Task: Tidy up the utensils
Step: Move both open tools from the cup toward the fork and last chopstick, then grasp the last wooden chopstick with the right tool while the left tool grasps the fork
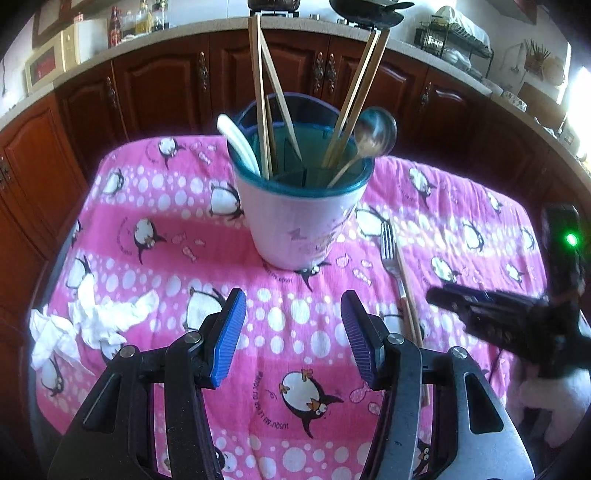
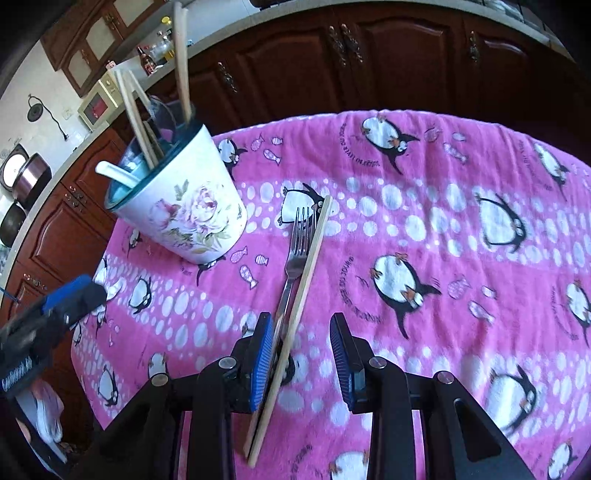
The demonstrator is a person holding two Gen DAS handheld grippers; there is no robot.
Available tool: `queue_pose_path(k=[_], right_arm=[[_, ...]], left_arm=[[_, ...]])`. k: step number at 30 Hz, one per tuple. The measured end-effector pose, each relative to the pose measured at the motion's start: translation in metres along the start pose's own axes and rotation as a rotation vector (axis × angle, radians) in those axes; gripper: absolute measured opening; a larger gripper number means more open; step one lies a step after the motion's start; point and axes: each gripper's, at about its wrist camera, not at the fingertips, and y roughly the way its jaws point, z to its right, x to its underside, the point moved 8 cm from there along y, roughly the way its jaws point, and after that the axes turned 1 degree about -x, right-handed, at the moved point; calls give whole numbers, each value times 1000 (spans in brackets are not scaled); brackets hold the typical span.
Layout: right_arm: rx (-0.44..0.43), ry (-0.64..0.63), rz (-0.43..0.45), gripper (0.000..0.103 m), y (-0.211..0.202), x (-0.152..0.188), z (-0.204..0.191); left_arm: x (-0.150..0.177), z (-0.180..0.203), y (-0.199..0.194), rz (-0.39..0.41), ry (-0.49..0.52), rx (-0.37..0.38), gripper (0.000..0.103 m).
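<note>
Room: dark reddish wooden cabinet doors (image 1: 162, 88) with ornate metal handles, topped by a pale countertop (image 1: 207, 31) curving across the background. On countertop: cream microwave oven (image 1: 55, 59), group of glass bottles (image 1: 136, 22), black wire dish rack (image 1: 454, 40) at far right.

Surface: pink terry towel printed with penguins, fish and white dots (image 1: 295, 325), covering the whole table top, slightly wrinkled.

On towel, near centre: white flower-printed utensil holder with teal rim and inner dividers (image 1: 301, 218), upright. Inside: several pale wooden chopsticks (image 1: 260, 96) leaning outward, metal spoon (image 1: 373, 134) with bowl up, white plastic spoon (image 1: 236, 138) at left rim.

Left of holder, near towel edge: crumpled white tissue (image 1: 85, 325).

Right of holder, flat on towel: silver metal fork (image 2: 295, 258), tines pointing away; single loose wooden chopstick (image 2: 291, 325) alongside, touching and partly overlapping fork handle.

Left gripper (image 1: 293, 332): blue-padded jaws apart, holding nothing, above bare towel in front of holder.

Right gripper (image 2: 303, 362): blue-padded jaws apart, straddling the loose chopstick and fork handle; left pad just beside both; contact not determinable.
</note>
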Motion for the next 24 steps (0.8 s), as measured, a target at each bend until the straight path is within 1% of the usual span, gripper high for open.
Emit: queue_pose_path(k=[2, 4, 5, 8, 9, 11, 13, 16, 17, 20, 22, 24], right_arm=[[6, 6, -18, 30, 12, -4, 1], [4, 12, -48, 21, 26, -7, 2], [2, 15, -59, 20, 32, -8, 2], [-43, 41, -53, 13, 38, -11, 0], [-49, 58, -49, 7, 37, -12, 2], [-79, 80, -50, 7, 32, -10, 7], [-83, 78, -49, 7, 24, -4, 14], [-118, 136, -20, 6, -1, 9, 33], [-109, 146, -21, 6, -7, 15, 40], [-41, 152, -42, 6, -21, 33, 63], [-35, 156, -65, 6, -25, 42, 73], [-21, 154, -67, 7, -28, 45, 81]], left_arm=[[4, 0, 3, -14, -2, 7, 53], [7, 1, 6, -26, -3, 13, 53], [7, 1, 8, -29, -1, 11, 53], [7, 2, 12, -41, -6, 15, 53], [7, 3, 13, -43, -7, 19, 53], [5, 9, 15, -48, -5, 37, 53], [4, 18, 18, -56, 1, 61, 53], [4, 35, 26, -75, 6, 101, 53], [4, 44, 31, -86, 6, 122, 53], [5, 67, 47, -128, 3, 165, 53], [5, 83, 62, -158, 4, 176, 53], [5, 92, 73, -179, 7, 172, 53]])
